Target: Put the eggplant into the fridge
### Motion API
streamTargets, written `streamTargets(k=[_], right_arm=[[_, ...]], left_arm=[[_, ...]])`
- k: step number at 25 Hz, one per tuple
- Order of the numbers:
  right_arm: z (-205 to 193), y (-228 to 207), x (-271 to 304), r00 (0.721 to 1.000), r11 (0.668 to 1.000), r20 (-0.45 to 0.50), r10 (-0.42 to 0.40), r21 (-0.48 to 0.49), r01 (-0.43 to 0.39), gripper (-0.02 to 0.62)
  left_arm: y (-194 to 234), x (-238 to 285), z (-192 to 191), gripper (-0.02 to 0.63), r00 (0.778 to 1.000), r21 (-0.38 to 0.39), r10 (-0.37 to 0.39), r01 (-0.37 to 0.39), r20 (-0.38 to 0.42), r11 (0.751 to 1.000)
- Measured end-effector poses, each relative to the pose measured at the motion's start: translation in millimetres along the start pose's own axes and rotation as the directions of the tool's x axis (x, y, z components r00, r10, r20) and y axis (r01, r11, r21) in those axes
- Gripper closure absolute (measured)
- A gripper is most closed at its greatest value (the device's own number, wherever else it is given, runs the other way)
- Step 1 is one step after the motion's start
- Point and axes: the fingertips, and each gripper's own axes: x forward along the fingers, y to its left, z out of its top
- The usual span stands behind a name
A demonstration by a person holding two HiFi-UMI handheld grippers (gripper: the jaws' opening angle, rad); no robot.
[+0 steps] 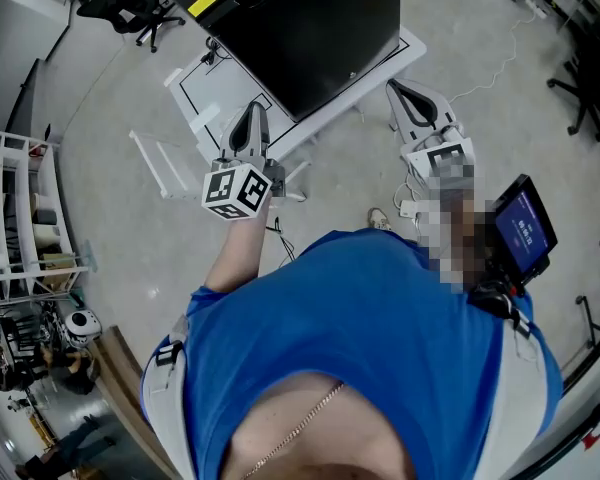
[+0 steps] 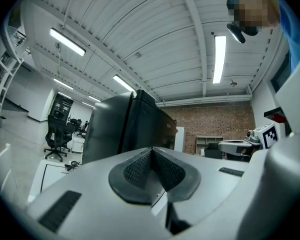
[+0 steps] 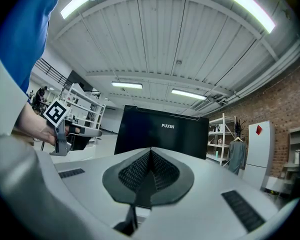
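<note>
Black fridge (image 1: pixel 310 28): it is seen at 12 o'clock in the head view, just beyond both grippers. Left gripper (image 1: pixel 250 118): it is held at 10 o'clock, with its jaws pressed together and nothing between them. Right gripper (image 1: pixel 405 98): it is held at 2 o'clock, with its jaws likewise closed and empty.

Left tool (image 1: pixel 251 116) and right tool (image 1: pixel 405 93) point level, side by side, jaws of each closed on nothing.
</note>
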Motion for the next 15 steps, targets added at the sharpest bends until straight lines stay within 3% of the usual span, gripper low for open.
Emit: streamTargets(k=[15], right_arm=[[3.7,7.0,5.6,1.0,0.999,-0.002,0.031,-0.03,-0.031,0.594]], left_arm=[[0.2,-4.2,-3.1,0.597,1.0,-0.016,0.009,-0.009,0.005,1.0]])
